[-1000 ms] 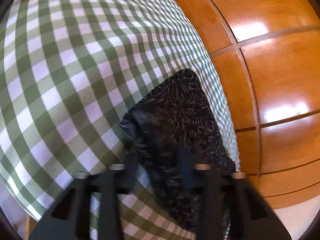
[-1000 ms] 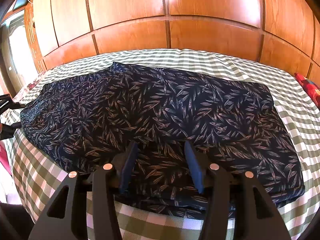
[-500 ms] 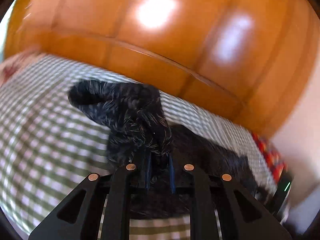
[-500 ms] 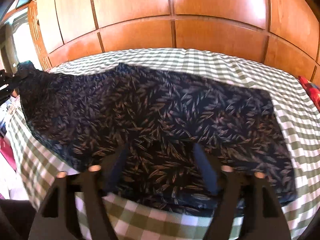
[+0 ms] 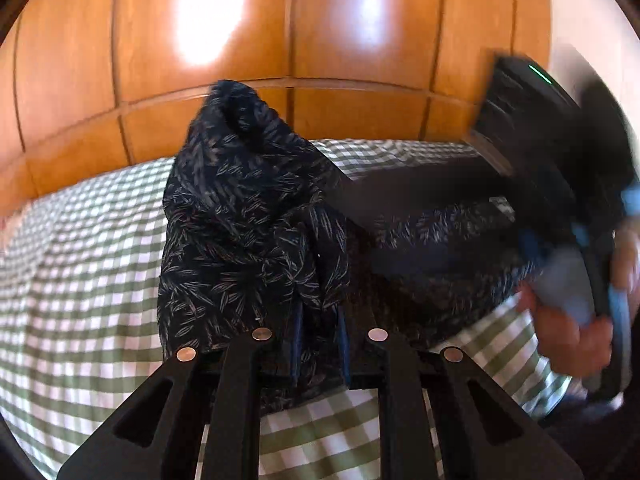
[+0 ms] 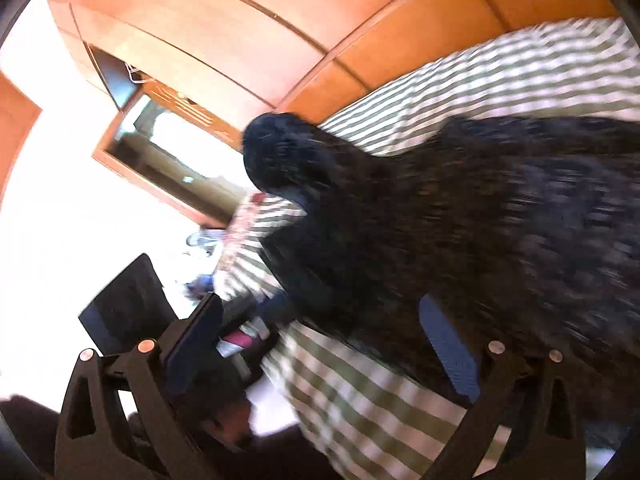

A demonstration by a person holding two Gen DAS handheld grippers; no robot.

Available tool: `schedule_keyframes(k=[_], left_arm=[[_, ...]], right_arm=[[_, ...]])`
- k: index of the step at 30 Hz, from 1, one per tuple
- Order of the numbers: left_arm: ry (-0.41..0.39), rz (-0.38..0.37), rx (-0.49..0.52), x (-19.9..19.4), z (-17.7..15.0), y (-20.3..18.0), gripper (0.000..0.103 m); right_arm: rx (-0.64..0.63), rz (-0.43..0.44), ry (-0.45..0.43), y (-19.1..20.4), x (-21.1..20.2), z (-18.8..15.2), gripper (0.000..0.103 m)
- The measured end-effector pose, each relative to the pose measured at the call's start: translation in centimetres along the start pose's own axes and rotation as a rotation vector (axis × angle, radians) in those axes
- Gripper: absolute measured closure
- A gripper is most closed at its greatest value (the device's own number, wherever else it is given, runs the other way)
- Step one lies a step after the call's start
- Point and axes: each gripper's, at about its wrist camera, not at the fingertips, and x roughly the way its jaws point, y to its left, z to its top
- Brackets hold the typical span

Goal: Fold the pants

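Daylit; glare on wood panels (image 5: 208,20); rt view motion-blurred.

Pants end: the dark leaf-print pants (image 5: 248,216) now lifted off the bed, bunched in the left hand-held gripper (image 5: 318,344).
Right hand-held gripper (image 6: 320,344): jaws opening wide, released the cloth.

A bed covered in green-and-white checked cloth (image 5: 80,272) fills the lower part of both views. Directly behind the bed rises a glossy orange-brown wooden panelled wall (image 5: 200,40), catching bright window glare. Left of the bed, in the right wrist view, a wood-framed opening (image 6: 160,156) glows overexposed, details there too blurred to tell.
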Motion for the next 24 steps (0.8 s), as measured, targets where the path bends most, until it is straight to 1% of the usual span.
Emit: schedule_keyframes(k=[1,3,6,7,8,9,10,11,12,13,14,15,17,18,19,20,22,23,24], left_arm=[[0.0,0.006,0.017,0.0,-0.2,-0.2,0.09],[0.005,0.01,0.035,0.1,-0.4,-0.7,0.09],[0.009,0.018,0.055,0.2,-0.9,-0.9,0.09],[0.01,0.022,0.061,0.2,-1.1,-1.0,0.09],[0.01,0.026,0.065,0.2,-1.2,-1.0,0.09],[0.011,0.028,0.066,0.2,-1.3,-1.0,0.09],[0.014,0.031,0.061,0.2,-1.3,-0.9,0.09],[0.014,0.035,0.058,0.1,-1.2,-0.9,0.09],[0.013,0.035,0.058,0.0,-1.2,-0.9,0.09],[0.015,0.034,0.058,-0.1,-1.1,-0.8,0.09],[0.022,0.023,0.061,-0.3,-1.0,-0.7,0.088],[0.025,-0.004,0.053,-0.8,-0.7,-0.6,0.087],[0.01,-0.111,-0.041,-2.5,-0.1,1.4,0.081],[-0.007,-0.172,-0.104,-3.4,0.1,2.6,0.08],[-0.028,-0.206,-0.163,-4.3,0.2,3.9,0.08],[-0.055,-0.197,-0.231,-5.3,0.3,5.7,0.08],[-0.071,-0.141,-0.324,-6.1,0.1,8.5,0.08],[-0.071,-0.084,-0.386,-6.2,-0.2,10.3,0.08],[-0.068,-0.052,-0.427,-6.3,-0.4,11.2,0.08]], right_arm=[[0.029,0.029,0.013,-0.1,1.0,0.9,0.004],[0.056,0.055,0.023,-0.3,2.1,2.3,0.004],[0.06,0.027,0.045,-0.4,4.3,4.2,0.005],[0.068,0.014,0.05,-0.6,5.0,4.7,0.008],[0.078,-0.003,0.048,-0.8,5.4,4.8,0.013],[0.089,-0.02,0.049,-1.0,6.0,5.0,0.029],[0.104,-0.041,0.051,-1.5,6.5,5.4,0.038],[0.11,-0.059,0.049,-1.8,6.6,5.4,0.042],[0.107,-0.082,0.048,-1.9,6.8,5.4,0.057],[0.101,-0.109,0.049,-2.2,6.9,5.4,0.069],[0.098,-0.134,0.048,-2.4,7.0,5.4,0.076],[0.094,-0.146,0.044,-2.5,6.9,5.4,0.086],[0.072,-0.157,0.037,-2.3,6.7,5.5,0.089],[0.051,-0.161,0.035,-1.8,6.6,5.7,0.09],[0.036,-0.162,0.032,-1.5,6.2,5.8,0.09],[0.006,-0.166,0.028,-0.7,5.8,6.0,0.091],[-0.034,-0.165,0.027,0.5,5.4,6.9,0.091],[-0.05,-0.165,0.027,0.9,5.3,7.3,0.091],[-0.071,-0.167,0.028,1.4,5.2,7.7,0.091]])
